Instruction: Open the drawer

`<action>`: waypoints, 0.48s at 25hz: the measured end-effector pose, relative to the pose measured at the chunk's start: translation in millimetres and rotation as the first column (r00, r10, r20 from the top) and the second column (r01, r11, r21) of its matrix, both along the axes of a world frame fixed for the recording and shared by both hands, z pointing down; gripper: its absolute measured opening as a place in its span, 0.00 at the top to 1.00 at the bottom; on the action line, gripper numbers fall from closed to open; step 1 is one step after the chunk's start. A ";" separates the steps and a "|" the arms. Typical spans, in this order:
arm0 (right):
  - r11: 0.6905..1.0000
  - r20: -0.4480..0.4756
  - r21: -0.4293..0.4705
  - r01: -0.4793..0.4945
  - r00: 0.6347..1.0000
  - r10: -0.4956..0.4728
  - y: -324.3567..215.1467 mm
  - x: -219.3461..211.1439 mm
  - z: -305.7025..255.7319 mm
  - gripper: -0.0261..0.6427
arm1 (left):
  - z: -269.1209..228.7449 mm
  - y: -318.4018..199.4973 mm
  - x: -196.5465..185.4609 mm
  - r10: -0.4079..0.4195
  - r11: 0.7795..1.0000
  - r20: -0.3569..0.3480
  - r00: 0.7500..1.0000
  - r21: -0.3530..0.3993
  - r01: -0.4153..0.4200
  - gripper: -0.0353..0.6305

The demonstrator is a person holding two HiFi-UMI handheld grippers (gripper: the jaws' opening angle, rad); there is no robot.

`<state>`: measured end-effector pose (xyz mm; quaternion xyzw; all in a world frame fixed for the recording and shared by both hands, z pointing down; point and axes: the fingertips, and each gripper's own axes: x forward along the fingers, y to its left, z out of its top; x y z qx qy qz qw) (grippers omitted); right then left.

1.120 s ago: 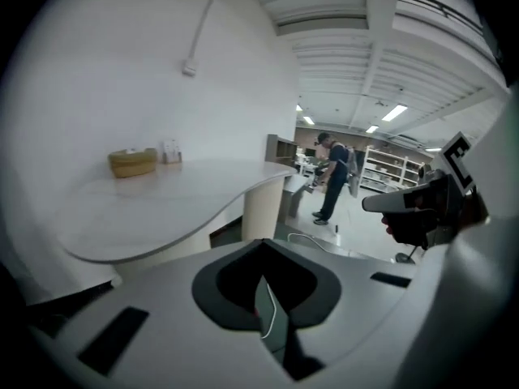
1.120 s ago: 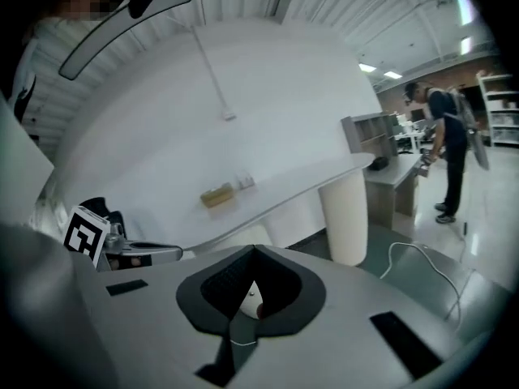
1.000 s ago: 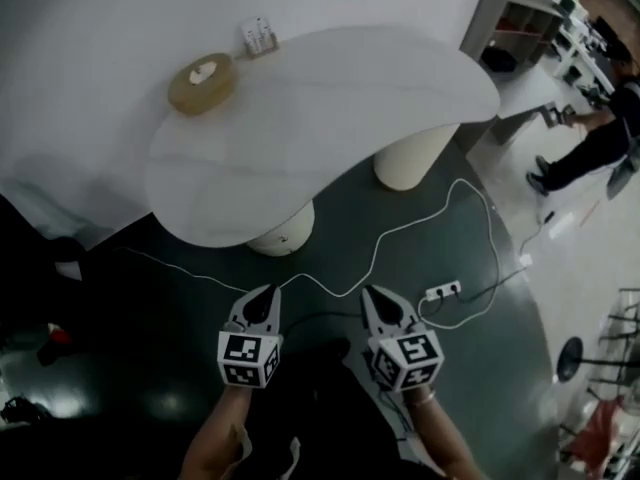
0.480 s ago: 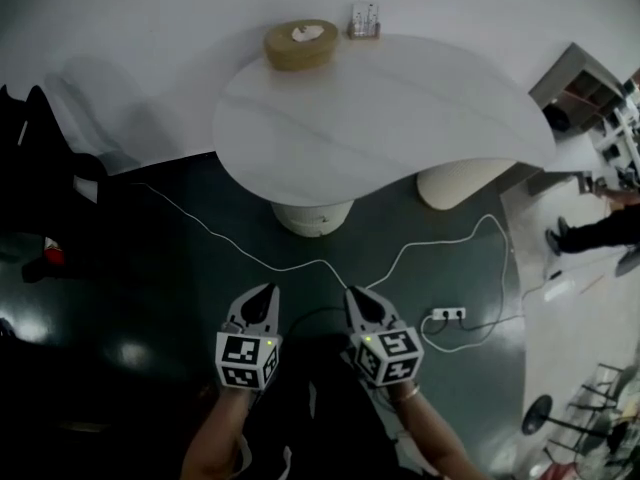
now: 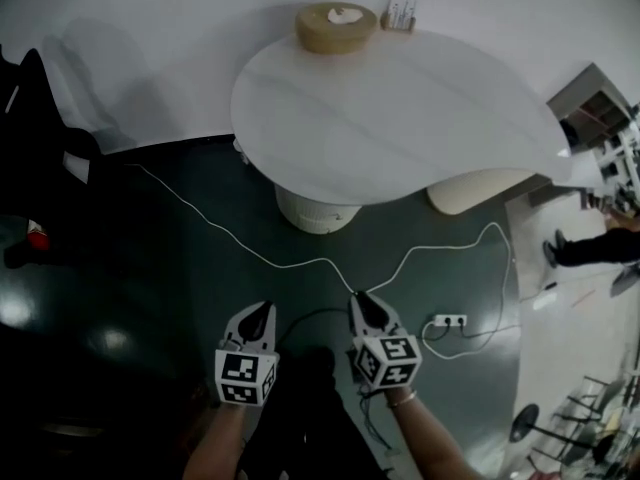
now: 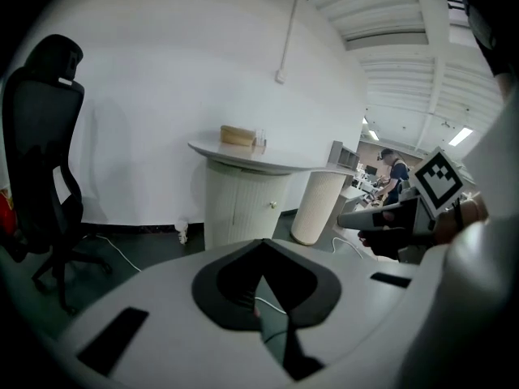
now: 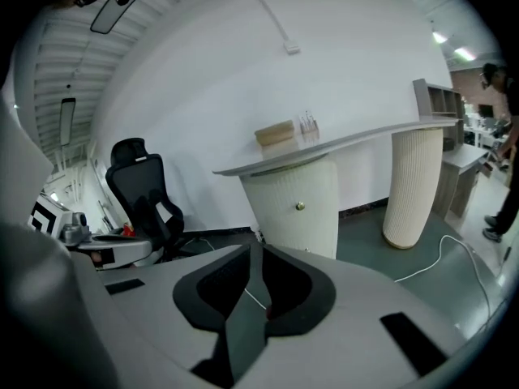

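Barely started, I'd say: the drawer [image 7: 293, 225], that ribbed white front with the little knob [image 7: 299, 207] under the table [image 5: 420, 108], looks shut, sitting mid-frame in the right gripper view and well apart from both tools. The left gripper [image 5: 260, 313] has its jaws pressed together on nothing; the right gripper [image 5: 361, 302] looks nearly together too, its jaws having just been easing apart, nothing between them. So walking over, grabbing the knob and pulling are all left.

Right gripper [image 7: 254, 250] fingers nearly together, just parting, nothing between — facing a ribbed cabinet [image 7: 284, 193] with a knob [image 7: 299, 207] under the bench [image 7: 357, 140].
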<state>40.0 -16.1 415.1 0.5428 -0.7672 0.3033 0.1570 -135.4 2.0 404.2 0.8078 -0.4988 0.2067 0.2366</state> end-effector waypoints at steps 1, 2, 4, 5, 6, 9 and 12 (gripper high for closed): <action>1.000 -0.004 -0.005 0.010 1.000 -0.010 -6.2 -2.6 7.6 0.89 | 7.5 -3.1 -4.0 -0.011 1.000 -0.002 1.000 -0.004 0.011 0.94; 1.000 -0.006 -0.008 0.022 1.000 -0.022 -13.1 -5.8 15.7 0.84 | 15.1 -6.8 -8.4 -0.024 1.000 -0.004 1.000 -0.005 0.024 0.94; 0.999 -0.014 -0.012 0.051 0.999 -0.051 -26.0 -12.1 35.2 0.80 | 32.0 -13.9 -16.1 -0.050 0.999 -0.009 0.999 -0.001 0.050 0.94; 0.998 -0.018 -0.014 0.064 0.998 -0.064 -31.2 -14.0 46.1 0.79 | 41.3 -16.9 -18.5 -0.062 0.998 -0.012 0.998 0.003 0.062 0.94; 0.997 -0.022 -0.015 0.074 0.997 -0.074 -35.8 -14.7 56.9 0.77 | 51.1 -20.0 -19.9 -0.072 0.997 -0.015 0.997 0.007 0.072 0.94; 0.997 -0.027 -0.011 0.074 0.997 -0.075 -49.3 -13.8 88.3 0.72 | 81.3 -31.1 -21.8 -0.091 0.996 -0.020 0.996 0.021 0.091 0.94; 0.998 -0.026 -0.010 0.061 0.998 -0.061 -61.2 -12.4 124.4 0.69 | 114.2 -40.7 -22.1 -0.091 0.995 -0.023 0.996 0.034 0.092 0.94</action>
